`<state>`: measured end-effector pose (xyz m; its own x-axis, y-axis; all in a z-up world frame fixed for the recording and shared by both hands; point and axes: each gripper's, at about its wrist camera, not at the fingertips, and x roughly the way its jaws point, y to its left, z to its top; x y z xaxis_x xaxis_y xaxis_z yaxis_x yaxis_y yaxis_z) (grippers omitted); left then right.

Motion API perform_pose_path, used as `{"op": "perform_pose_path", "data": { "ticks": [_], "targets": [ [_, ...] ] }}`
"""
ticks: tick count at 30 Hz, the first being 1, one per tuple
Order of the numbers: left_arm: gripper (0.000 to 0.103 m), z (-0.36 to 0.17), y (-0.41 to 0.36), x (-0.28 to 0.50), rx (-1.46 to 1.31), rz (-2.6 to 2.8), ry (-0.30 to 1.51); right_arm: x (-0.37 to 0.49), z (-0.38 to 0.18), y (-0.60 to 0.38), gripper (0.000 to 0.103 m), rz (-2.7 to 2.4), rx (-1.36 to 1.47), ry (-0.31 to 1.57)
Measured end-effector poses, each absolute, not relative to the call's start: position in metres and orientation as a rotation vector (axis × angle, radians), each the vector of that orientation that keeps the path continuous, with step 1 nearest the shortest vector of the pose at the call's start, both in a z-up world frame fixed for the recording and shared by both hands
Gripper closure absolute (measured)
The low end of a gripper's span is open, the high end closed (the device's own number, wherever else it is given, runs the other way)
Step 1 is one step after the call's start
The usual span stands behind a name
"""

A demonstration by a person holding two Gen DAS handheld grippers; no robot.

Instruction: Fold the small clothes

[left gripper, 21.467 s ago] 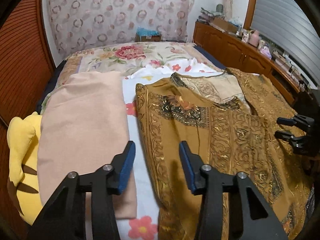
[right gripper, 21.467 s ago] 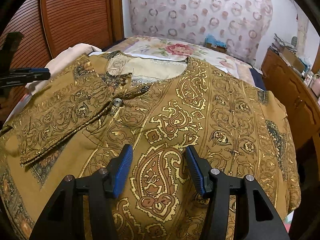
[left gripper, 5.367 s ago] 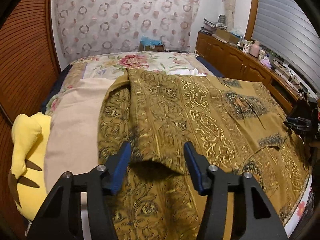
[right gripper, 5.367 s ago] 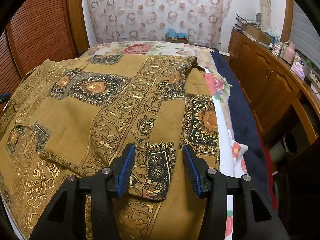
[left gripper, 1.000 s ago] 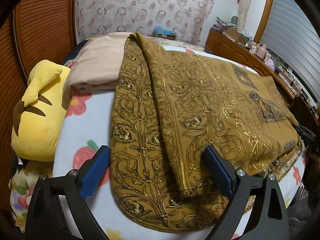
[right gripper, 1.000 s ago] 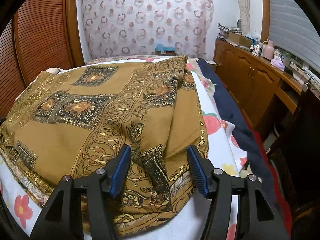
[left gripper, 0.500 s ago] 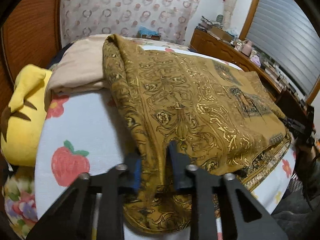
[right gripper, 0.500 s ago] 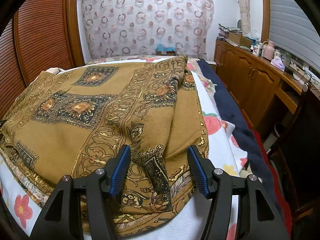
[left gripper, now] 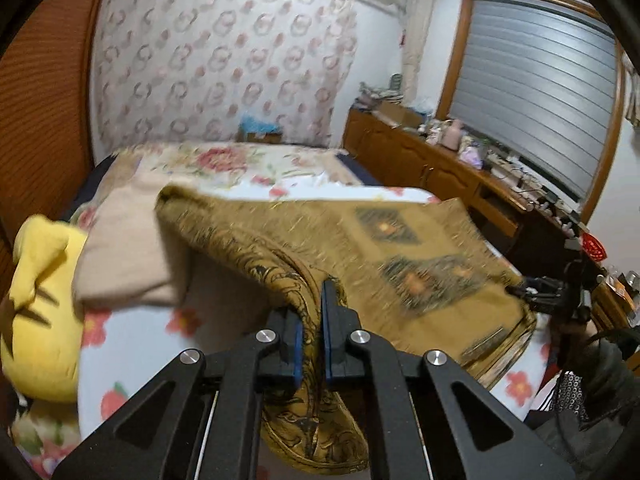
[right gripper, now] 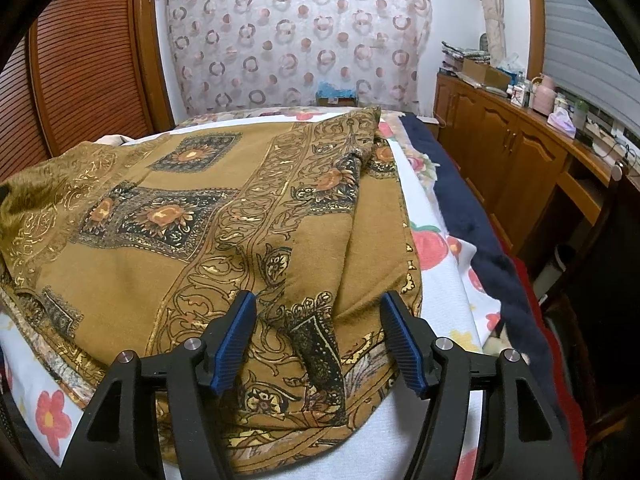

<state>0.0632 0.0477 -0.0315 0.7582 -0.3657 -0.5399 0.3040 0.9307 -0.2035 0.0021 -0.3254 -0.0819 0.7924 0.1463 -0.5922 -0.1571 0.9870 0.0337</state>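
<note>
Lifted since a moment ago, the garment (left gripper: 400, 256) is hanging pinched in the left gripper (left gripper: 311, 330) while the right gripper (right gripper: 318, 336) is hovering wide over its hem.

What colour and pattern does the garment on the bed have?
The garment is mustard brown with gold scrollwork and dark floral squares, clearest in the right wrist view.
</note>
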Motion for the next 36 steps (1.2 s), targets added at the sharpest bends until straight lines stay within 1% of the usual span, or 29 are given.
{"op": "perform_pose_path", "data": {
  "ticks": [7,20,25,29,30,32,34,35,36],
  "targets": [
    [0.095,-0.006,0.007,0.081,-0.077,-0.453,0.555,-0.001,-0.076,-0.327,0.036,0.175,0.012,0.654],
    [0.095,0.043,-0.074,0.122,-0.004,-0.619,0.495,-0.013,-0.057,-0.339,0.036,0.17,0.051,0.567],
    [0.095,0.05,-0.108,0.121,0.021,-0.693,0.5,-0.015,-0.05,-0.337,0.036,0.174,0.042,0.537],
    [0.095,0.044,-0.129,0.112,0.03,-0.752,0.53,-0.017,-0.047,-0.333,0.036,0.179,0.044,0.52],
    [0.094,0.04,-0.132,0.112,0.036,-0.761,0.55,-0.016,-0.047,-0.332,0.036,0.182,0.043,0.518],
    [0.082,0.033,-0.137,0.113,0.073,-0.751,0.576,-0.014,-0.05,-0.33,0.036,0.184,0.043,0.52],
    [0.05,0.026,-0.133,0.113,0.094,-0.717,0.575,-0.011,-0.052,-0.327,0.036,0.184,0.041,0.523],
    [0.043,0.025,-0.131,0.112,0.097,-0.71,0.573,-0.01,-0.052,-0.326,0.036,0.187,0.039,0.524],
    [0.031,0.022,-0.128,0.111,0.096,-0.704,0.574,-0.008,-0.052,-0.324,0.036,0.19,0.038,0.524]
  ]
}}
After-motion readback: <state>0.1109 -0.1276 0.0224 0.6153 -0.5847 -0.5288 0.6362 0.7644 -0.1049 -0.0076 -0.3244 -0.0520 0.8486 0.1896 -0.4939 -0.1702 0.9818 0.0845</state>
